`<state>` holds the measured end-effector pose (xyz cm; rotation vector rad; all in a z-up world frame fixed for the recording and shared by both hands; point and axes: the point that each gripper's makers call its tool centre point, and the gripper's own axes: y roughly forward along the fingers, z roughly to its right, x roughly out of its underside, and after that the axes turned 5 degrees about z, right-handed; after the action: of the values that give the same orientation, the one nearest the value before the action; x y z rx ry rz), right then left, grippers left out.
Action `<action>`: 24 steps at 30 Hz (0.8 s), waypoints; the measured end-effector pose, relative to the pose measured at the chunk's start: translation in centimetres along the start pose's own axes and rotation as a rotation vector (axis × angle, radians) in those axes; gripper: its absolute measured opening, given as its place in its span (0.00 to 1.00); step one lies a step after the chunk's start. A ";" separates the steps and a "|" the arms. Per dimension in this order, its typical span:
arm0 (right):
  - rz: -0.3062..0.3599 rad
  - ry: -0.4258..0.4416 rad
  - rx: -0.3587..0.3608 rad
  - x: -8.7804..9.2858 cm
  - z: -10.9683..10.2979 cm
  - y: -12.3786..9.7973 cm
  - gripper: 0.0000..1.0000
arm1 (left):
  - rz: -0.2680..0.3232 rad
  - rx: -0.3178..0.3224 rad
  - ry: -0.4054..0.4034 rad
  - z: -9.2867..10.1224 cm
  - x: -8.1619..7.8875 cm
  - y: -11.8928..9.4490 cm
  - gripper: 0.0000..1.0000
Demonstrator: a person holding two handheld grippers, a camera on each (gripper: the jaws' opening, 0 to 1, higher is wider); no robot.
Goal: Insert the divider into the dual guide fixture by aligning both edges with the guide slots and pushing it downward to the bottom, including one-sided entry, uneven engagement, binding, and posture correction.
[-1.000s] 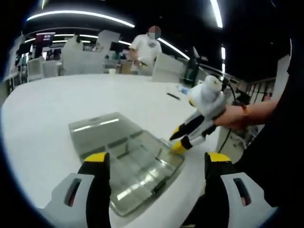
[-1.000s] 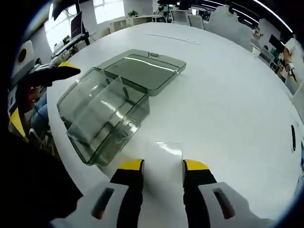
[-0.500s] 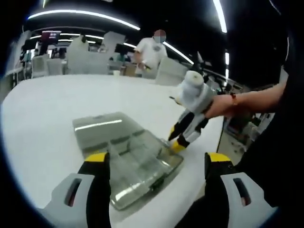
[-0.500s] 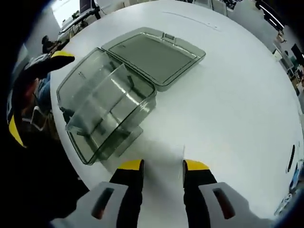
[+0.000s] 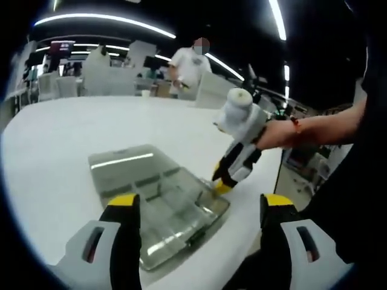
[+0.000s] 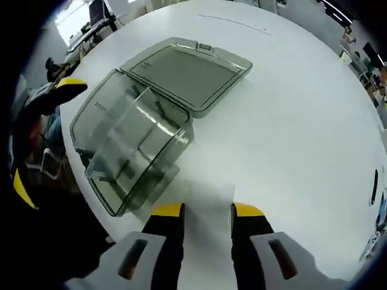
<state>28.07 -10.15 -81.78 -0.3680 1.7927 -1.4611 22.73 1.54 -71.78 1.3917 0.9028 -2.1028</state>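
Right tongs point(image 6: 207, 212) nearer divider point(image 6: 208, 194)

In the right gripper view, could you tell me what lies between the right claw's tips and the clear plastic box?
A clear flat divider sheet lies on the white table there, just ahead of the right claw and beside the clear plastic box.

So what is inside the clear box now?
Inside the clear box one upright clear divider stands across it. Its bottom edge and the slots are blurred by the smoky walls.

Open-plan office or lab, broad white counter point(image 5: 72, 133), long ceiling light strips point(image 5: 103, 21) at 12 o'clock, pale chairs point(image 5: 213, 89), monitor point(image 5: 58, 48) at 10 o'clock, standing person point(image 5: 188, 63)
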 end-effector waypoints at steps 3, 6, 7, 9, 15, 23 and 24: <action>0.019 -0.021 0.007 0.0 0.2 -0.5 0.25 | 0.007 0.002 -0.005 0.3 -0.1 -0.1 0.79; 0.059 -0.005 0.008 -0.4 0.3 -1.2 0.25 | 0.010 0.005 -0.012 0.5 -0.1 -0.1 0.79; 0.082 -0.012 0.014 -0.6 0.4 -1.5 0.26 | 0.006 0.005 -0.012 0.6 -0.1 -0.1 0.78; 0.100 -0.037 0.036 -0.8 0.7 -1.9 0.26 | -0.002 0.009 -0.012 0.8 0.1 -0.1 0.78; 0.143 -0.038 0.056 -0.6 0.7 -2.9 0.26 | -0.005 0.025 -0.013 1.5 0.1 0.4 0.77; 0.225 -0.039 0.088 -1.0 0.7 -4.3 0.26 | -0.003 0.029 -0.021 2.0 -0.3 0.9 0.75; 0.242 -0.045 0.090 -1.2 0.7 -4.5 0.26 | -0.005 0.032 -0.021 2.1 -0.3 0.9 0.75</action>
<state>28.22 -11.18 -77.22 -0.1310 1.6654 -1.3460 22.15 -0.64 -71.17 1.3820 0.8693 -2.1406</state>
